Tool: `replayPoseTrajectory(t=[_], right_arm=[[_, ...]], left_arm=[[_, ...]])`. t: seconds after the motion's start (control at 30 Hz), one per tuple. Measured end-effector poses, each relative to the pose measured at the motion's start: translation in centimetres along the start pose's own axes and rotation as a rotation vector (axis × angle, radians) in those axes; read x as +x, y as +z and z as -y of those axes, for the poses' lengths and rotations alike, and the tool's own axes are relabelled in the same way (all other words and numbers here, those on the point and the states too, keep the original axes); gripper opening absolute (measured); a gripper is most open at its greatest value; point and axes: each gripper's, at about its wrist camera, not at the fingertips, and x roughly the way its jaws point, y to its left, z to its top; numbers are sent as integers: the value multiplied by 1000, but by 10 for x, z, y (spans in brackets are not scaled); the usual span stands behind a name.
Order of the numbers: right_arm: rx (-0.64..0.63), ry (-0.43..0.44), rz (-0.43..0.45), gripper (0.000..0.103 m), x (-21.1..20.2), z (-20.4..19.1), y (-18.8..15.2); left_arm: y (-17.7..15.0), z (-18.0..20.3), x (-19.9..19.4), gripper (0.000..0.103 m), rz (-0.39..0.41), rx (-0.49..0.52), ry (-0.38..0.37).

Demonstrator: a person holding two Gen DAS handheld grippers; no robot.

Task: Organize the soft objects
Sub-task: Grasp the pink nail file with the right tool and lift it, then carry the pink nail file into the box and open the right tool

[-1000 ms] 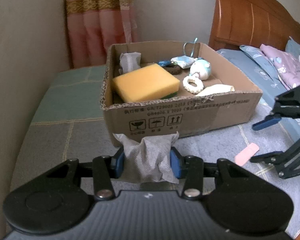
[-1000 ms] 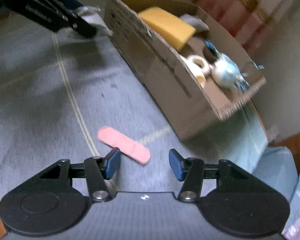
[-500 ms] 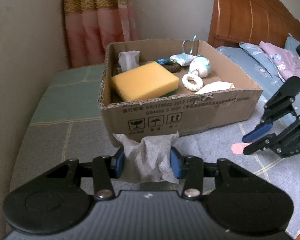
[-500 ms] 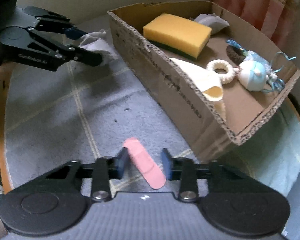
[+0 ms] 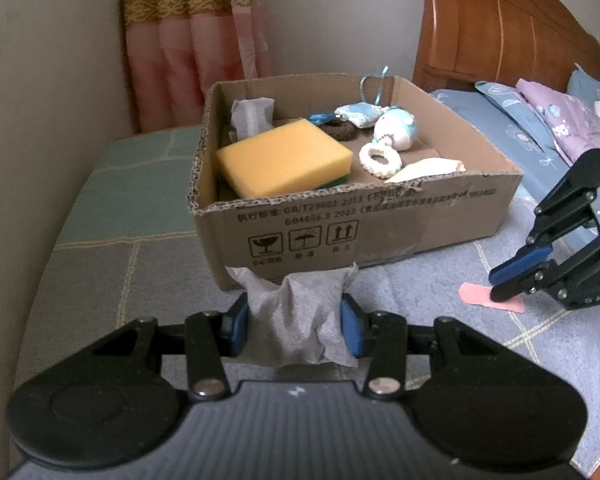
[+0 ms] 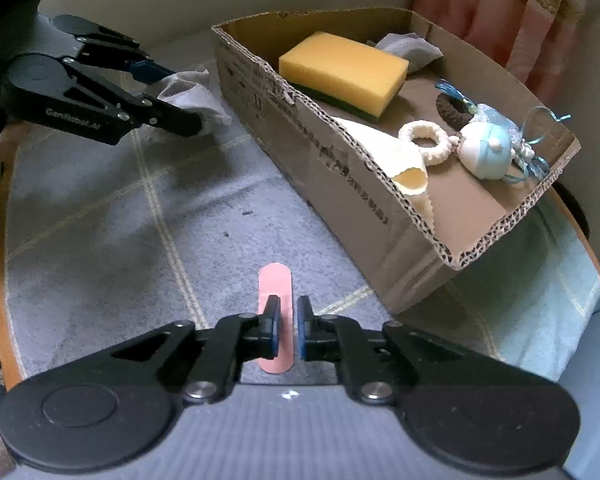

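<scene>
Right wrist view shows the right gripper [image 6: 288, 328] pointing down at the bed, its two blue tips squeezed onto a thin pink strip [image 6: 275, 280]. The pink strip lies long-ways, straight out in front of the tips, on the grey blanket [image 6: 100, 220]. The cardboard box [image 6: 340, 168] sits up and to the right of it, close by, so the lift probably has to go that way. The left gripper [image 5: 294, 322] is clamped on a crumpled grey cloth [image 5: 300, 312] just in front of the box wall. Inside the box lie a yellow sponge [image 5: 284, 158], a white ring [image 5: 380, 158] and a small blue toy [image 5: 396, 130]. The box shows printed Chinese text, "GB4806.9-2023" and three packing symbols. The other gripper reads "GenRobot.AI".
</scene>
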Motion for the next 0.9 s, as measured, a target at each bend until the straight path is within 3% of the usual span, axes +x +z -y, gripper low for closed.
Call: replayPoseTrajectory(t=[0.2, 0.37, 0.57, 0.9], right_arm=[[4, 13, 2, 29, 4, -4, 0], [-1, 18, -3, 29, 5, -8, -2], [-13, 16, -5, 20, 5, -12, -1], [-25, -14, 47, 19, -19, -19, 4]], left_arm=[[0, 0, 1, 45, -1, 1, -2], [0, 2, 2, 45, -2, 5, -9], [1, 3, 0, 45, 1, 12, -8], [6, 8, -12, 45, 6, 53, -11]])
